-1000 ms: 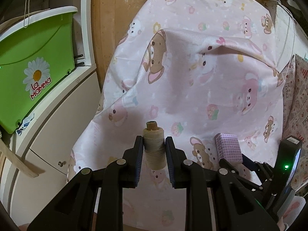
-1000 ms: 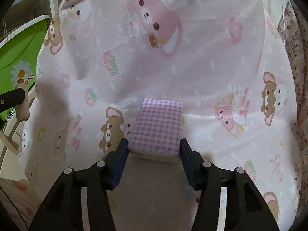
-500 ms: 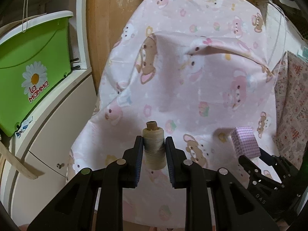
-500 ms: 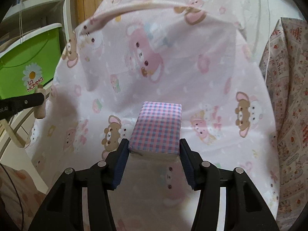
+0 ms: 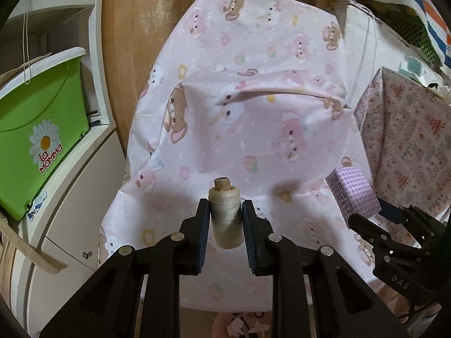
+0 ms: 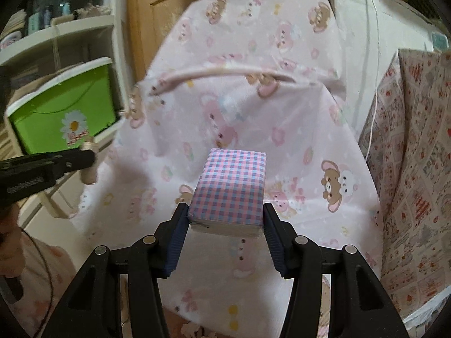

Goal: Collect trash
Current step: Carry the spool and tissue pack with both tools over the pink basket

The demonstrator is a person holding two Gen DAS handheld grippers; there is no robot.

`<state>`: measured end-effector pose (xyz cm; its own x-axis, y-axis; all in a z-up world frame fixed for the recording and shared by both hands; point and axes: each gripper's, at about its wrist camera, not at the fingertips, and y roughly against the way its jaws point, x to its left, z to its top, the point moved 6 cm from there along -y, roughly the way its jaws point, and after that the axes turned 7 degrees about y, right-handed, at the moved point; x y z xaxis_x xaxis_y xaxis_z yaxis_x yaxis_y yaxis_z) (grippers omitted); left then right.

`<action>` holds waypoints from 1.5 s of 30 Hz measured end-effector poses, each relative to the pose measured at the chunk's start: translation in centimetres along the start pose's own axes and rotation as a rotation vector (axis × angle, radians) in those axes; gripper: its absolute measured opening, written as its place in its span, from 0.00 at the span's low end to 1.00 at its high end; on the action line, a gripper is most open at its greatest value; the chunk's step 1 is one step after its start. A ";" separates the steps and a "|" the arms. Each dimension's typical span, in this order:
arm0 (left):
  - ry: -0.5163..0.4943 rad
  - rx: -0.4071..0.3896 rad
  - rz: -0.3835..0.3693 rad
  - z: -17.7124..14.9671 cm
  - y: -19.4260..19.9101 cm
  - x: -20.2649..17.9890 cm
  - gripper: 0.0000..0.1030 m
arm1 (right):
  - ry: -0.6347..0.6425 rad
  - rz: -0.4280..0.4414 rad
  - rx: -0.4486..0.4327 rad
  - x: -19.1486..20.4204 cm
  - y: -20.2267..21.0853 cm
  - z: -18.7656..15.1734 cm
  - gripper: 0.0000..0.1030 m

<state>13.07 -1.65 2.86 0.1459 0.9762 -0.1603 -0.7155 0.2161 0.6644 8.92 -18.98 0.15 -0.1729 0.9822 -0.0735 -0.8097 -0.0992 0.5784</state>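
My left gripper (image 5: 225,207) is shut on a beige thread spool (image 5: 225,217) and holds it upright in the air in front of a pink bear-print cloth (image 5: 253,129). My right gripper (image 6: 225,214) is shut on a pink-and-blue checked tissue pack (image 6: 229,188), also held in the air before the cloth (image 6: 253,112). The pack (image 5: 352,194) and right gripper show at the right of the left wrist view. The spool (image 6: 88,166) and left gripper show at the left of the right wrist view.
A green bin with a daisy logo (image 5: 36,140) stands on a white cabinet (image 5: 70,211) at the left. A wooden door (image 5: 146,28) is behind the cloth. A patterned fabric (image 5: 408,146) hangs at the right.
Both grippers have pulled back from the pink cloth with their objects still held. More of the door, shelf and the cloth's bottom edge shows now.
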 end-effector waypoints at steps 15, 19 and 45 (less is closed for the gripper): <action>0.002 0.127 -0.046 -4.4 1.4 -1.1 0.21 | 0.007 0.101 0.041 3.1 5.5 -1.8 0.53; 0.003 0.154 -0.054 -5.5 1.4 -1.5 0.21 | -0.039 0.173 0.034 3.2 6.2 -2.6 0.53; -0.035 0.412 -0.145 -13.9 -1.4 -3.3 0.21 | 0.002 0.266 0.254 5.7 3.5 -11.4 0.53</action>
<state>4.10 -5.47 -7.71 0.2526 0.9339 -0.2531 -0.3543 0.3327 0.8739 -1.33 -15.58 -7.48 -0.3601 0.9269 0.1053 -0.5713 -0.3083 0.7606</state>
